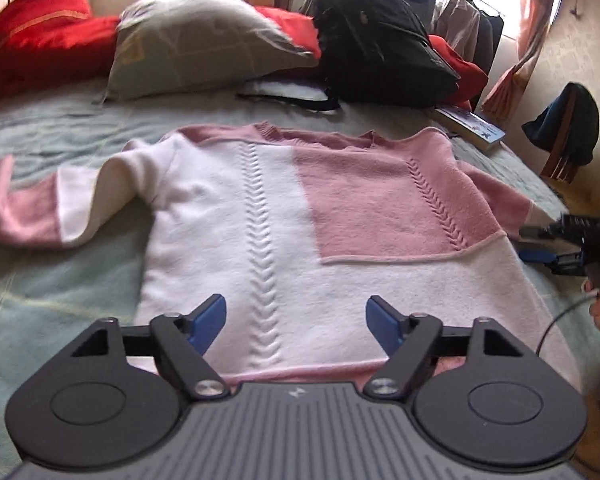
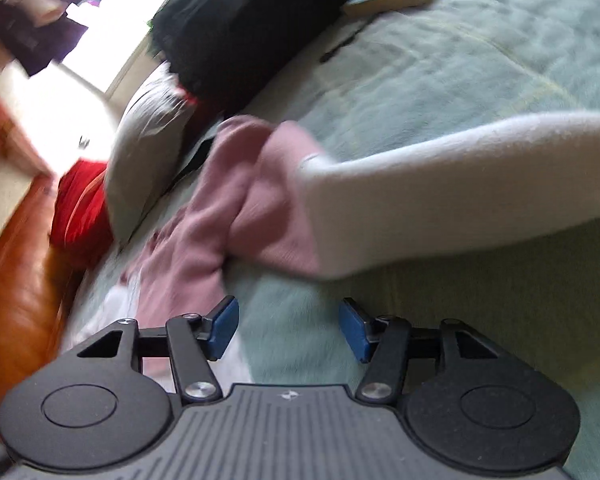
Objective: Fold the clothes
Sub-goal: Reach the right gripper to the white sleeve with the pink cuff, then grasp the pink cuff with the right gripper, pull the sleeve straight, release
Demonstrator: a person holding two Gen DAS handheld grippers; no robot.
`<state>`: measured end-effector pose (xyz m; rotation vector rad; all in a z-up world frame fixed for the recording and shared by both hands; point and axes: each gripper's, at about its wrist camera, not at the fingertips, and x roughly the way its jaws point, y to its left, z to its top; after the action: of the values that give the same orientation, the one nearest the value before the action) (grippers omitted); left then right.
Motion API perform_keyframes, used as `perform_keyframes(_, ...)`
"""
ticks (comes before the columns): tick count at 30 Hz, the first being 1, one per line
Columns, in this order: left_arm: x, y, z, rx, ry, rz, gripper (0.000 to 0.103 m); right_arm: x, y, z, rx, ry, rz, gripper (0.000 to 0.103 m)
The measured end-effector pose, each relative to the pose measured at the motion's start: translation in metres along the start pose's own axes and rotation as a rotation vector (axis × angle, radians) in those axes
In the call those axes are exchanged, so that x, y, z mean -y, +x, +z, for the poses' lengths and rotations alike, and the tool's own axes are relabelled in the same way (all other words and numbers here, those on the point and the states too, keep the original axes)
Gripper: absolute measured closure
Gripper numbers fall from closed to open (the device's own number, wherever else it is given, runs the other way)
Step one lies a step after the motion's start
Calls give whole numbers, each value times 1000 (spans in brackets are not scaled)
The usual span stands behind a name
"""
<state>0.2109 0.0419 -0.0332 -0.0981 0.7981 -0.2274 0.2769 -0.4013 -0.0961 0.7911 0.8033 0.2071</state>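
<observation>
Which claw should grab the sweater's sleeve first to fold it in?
Probably the right claw. It is open and pointed at the sweater's near sleeve, which lies just ahead on the bed. The left claw, also open, hovers over the hem, away from either sleeve.

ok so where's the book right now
In the left wrist view the book lies on the green bedspread at the upper right, just beyond the pink shoulder of the sweater and beside the black backpack.
</observation>
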Motion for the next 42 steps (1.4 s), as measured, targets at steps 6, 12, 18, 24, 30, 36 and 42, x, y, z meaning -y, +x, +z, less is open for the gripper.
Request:
perform_keyframes(6,17,20,-14,-33,-69,-8,23,-5,14,-9,144,79,-7,26)
perform_keyframes(12,21,21,-16,-37,-92,-11,22,-9,36,-2,263,98,-20,25)
perform_keyframes(18,23,18,-15,-31,-97,-12,21,-11,39,2,298,105,-26,34)
perform_keyframes(24,24,16,-16,-34,-100,-7,21,10,28,12,279,133,-35,78)
perform_keyframes(30,24,13,-16,-34,-90,3,21,5,13,31,329,42,-98,82)
perform_keyframes(36,23,11,-16,-34,-85,16,21,8,1,80,380,-7,-217,83)
perform_keyframes(42,21,9,-16,-32,-84,27,21,15,-2,134,381,-36,-306,85)
